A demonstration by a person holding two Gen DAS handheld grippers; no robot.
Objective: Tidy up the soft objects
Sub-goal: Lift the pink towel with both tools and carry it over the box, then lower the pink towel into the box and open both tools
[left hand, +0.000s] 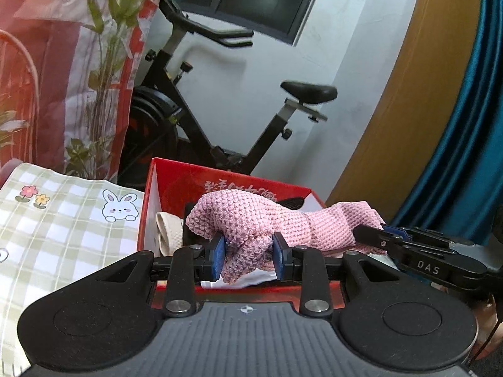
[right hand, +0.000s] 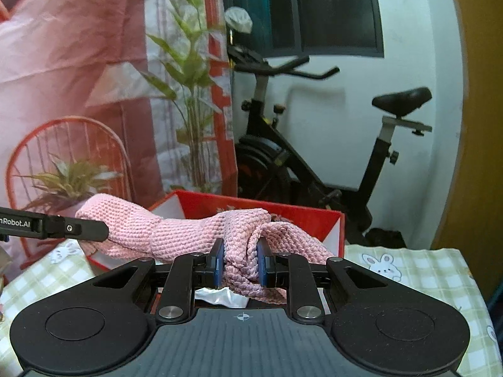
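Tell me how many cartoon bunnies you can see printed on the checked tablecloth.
3. One bunny lies left of the red box in the left wrist view; the right wrist view shows one right of the box and one left. Others may be hidden.

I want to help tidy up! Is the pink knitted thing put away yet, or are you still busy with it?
Not yet. Already in the red box: a beige cloth and something white. In hand: the pink knitted cloth, pinched by the left hand-held gripper and the right hand-held gripper, stretched above the box. Left: laying it inside. Whether more things wait, I cannot tell.
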